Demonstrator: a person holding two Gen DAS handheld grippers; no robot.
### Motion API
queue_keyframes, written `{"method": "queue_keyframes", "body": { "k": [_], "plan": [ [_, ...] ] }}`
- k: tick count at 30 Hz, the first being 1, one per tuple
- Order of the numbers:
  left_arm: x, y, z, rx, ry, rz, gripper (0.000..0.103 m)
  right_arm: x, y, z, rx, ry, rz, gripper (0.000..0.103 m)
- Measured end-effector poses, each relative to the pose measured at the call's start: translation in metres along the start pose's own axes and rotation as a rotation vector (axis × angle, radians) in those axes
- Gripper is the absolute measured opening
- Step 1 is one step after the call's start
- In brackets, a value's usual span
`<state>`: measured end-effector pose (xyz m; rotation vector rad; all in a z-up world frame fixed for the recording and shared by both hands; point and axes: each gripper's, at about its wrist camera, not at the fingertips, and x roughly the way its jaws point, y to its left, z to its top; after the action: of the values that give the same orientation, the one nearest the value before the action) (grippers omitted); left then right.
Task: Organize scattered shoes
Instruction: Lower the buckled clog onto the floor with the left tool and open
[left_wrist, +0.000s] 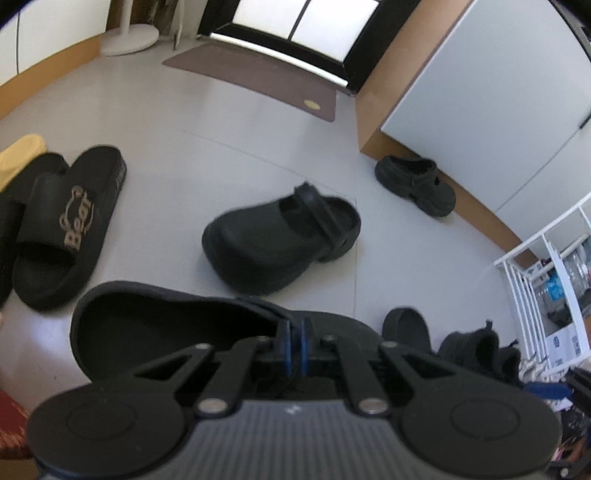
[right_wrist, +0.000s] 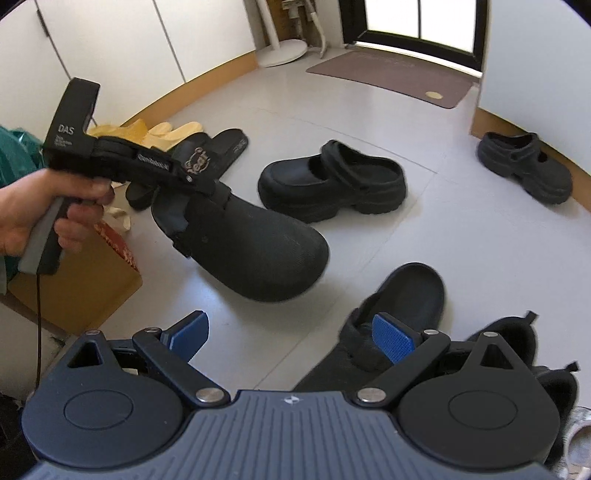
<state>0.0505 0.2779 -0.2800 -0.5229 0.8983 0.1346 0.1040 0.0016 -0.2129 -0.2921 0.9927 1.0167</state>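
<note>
Left tool (left_wrist: 294, 334) clamped on rim of black clog (left_wrist: 177, 332), clog carried above floor (left_wrist: 258, 147), toe tilted down. Right tool (right_wrist: 291, 338) gaping, nothing between pads, hovering over second clog (right_wrist: 399, 314) on floor. Chunky clog (right_wrist: 332, 184) mid-floor; its mate (right_wrist: 524, 166) by cabinet. Slide (left_wrist: 66, 225) at left.

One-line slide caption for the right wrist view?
Left gripper carries a black clog by its heel strap; open right gripper nears its mate.
</note>
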Motion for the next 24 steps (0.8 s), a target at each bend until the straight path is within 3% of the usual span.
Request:
{"method": "queue_keyframes", "body": {
  "k": [12, 18, 22, 24],
  "plan": [
    [0.021, 0.002, -0.025, 0.079, 0.074, -0.097, 0.003, 0.032, 0.025, -0.032, -0.023, 0.017, 0.035, 0.098],
    [0.044, -0.003, -0.022, 0.105, 0.086, -0.074, 0.004, 0.055, 0.024, -0.042, -0.009, 0.060, 0.041, 0.098],
    [0.057, -0.004, -0.018, 0.094, 0.096, -0.071, 0.007, 0.067, 0.019, -0.038, -0.004, 0.064, 0.030, 0.098],
    [0.058, -0.007, -0.016, 0.117, 0.093, -0.058, 0.018, 0.072, 0.013, -0.034, 0.014, 0.069, 0.031, 0.098]
  ]
}}
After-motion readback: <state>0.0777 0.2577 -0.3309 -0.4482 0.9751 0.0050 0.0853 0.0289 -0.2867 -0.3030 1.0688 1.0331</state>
